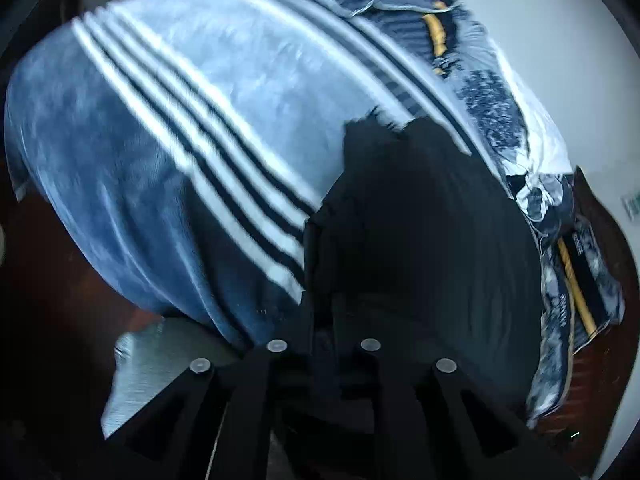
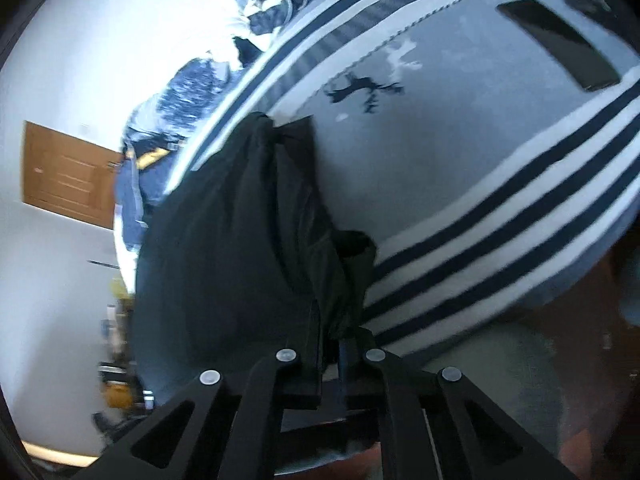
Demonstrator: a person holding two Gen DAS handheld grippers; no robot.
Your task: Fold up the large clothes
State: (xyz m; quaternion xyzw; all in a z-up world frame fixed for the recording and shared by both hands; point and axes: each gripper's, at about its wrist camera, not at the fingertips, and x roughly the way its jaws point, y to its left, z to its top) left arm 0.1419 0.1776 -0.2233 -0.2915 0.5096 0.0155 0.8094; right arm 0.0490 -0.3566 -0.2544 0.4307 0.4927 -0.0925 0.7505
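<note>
Bedroom: striped blanket [image 1: 180,128] fills frame, door [image 2: 68,172] at left, phone [image 2: 560,44] upper right. Black garment [image 1: 420,240] lower centre. Left gripper [image 1: 324,320] and right gripper [image 2: 332,340] both clamped on garment edge. Fold step likely; next, carry edge across evenly.

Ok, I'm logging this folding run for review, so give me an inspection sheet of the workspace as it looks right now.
Surface: blue blanket with white and navy stripes covers a bed.
Job's things: black garment lies on the blanket, one edge in each claw.
Clutter: rumpled patterned quilt along the far edge; dark phone lying on the blanket.
Grippers: left claw shut on the black garment; right claw shut on it too.
Cables: nothing seen.
Surroundings: white wall, wooden door, blurred items on the floor.
</note>
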